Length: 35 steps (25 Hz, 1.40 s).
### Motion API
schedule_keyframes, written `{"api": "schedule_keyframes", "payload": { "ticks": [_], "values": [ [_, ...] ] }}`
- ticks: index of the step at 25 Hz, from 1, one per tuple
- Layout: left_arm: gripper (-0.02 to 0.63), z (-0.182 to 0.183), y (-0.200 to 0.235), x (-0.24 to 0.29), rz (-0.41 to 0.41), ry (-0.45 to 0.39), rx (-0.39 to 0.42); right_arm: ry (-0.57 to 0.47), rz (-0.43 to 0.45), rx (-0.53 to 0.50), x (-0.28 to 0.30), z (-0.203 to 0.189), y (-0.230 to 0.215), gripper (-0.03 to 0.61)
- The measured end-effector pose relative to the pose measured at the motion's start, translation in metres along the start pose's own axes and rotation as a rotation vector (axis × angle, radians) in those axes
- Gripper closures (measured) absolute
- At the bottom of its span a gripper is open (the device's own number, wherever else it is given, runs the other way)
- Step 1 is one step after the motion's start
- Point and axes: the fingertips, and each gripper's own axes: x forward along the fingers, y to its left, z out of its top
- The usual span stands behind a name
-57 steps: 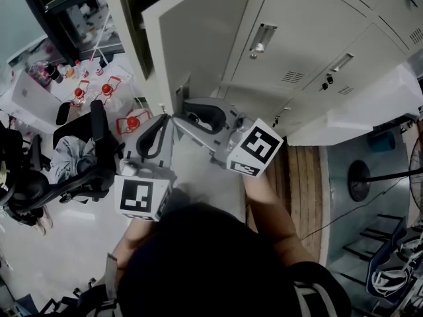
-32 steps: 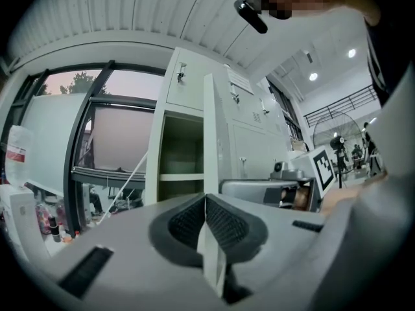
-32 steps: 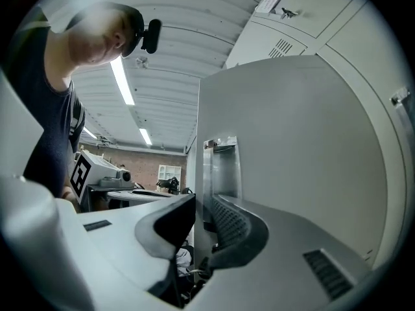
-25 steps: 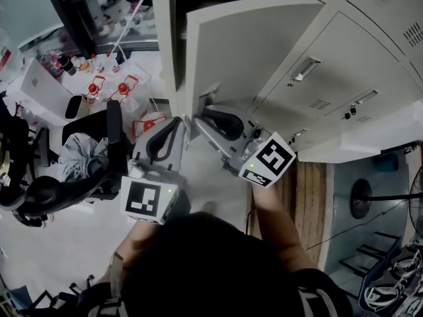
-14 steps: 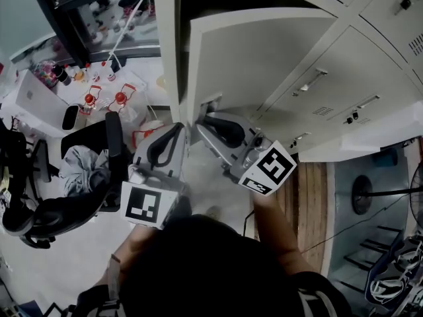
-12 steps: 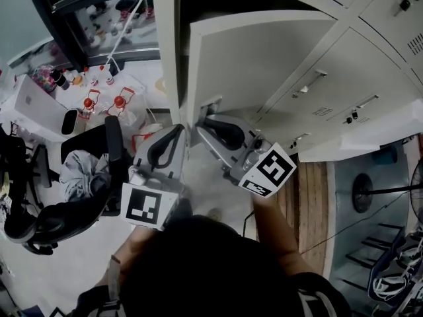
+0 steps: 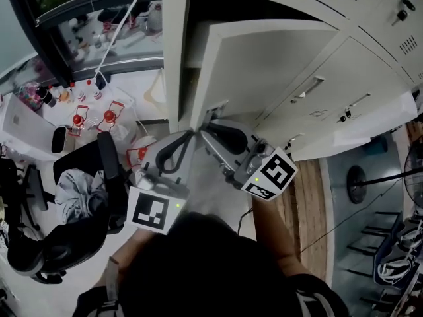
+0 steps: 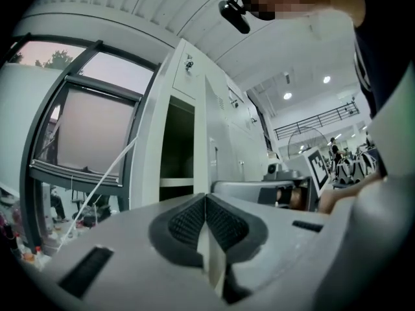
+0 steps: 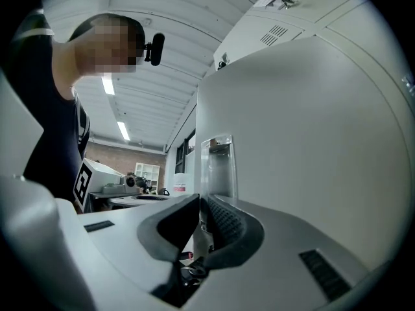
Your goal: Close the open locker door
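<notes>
Cream-painted steel locker bank [image 7: 370, 51] takes up the upper right of the head view. The locker door [image 7: 264, 65] stands ajar, its free edge swung out toward the person, with the dark compartment [image 7: 198, 25] showing behind it. Both forearms reach forward from the bottom of the frame, and the grippers are side by side and about level. The right gripper [image 7: 209, 119] has its tips at the door's free edge. The left gripper [image 7: 190, 136] sits just beside it on the left, close to the locker frame.

Left gripper view: the left gripper [image 8: 206, 199] has its pads together at the tips, gripping nothing. The open compartment [image 8: 178, 154] lies ahead.

Right gripper view: the inner face of the locker door [image 9: 311, 141] fills the right side. A metal latch plate [image 9: 217, 164] on the door's edge runs down between the pads of the right gripper [image 9: 201, 203]. The jaws stand narrow, have just been closing, and pinch that edge.
</notes>
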Motion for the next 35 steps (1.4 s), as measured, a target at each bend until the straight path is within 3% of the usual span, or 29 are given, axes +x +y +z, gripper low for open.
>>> {"api": "schedule_keyframes", "payload": {
  "ticks": [12, 35],
  "values": [
    [0.609, 0.0, 0.027, 0.005, -0.016, -0.03, -0.029, 0.018, -0.06, -0.007, 0.014, -0.002, -0.011, 0.528],
    [0.609, -0.006, 0.058, 0.019, 0.043, -0.036, -0.042, 0.038, -0.171, 0.005, 0.037, -0.005, -0.035, 0.534]
  ]
}}
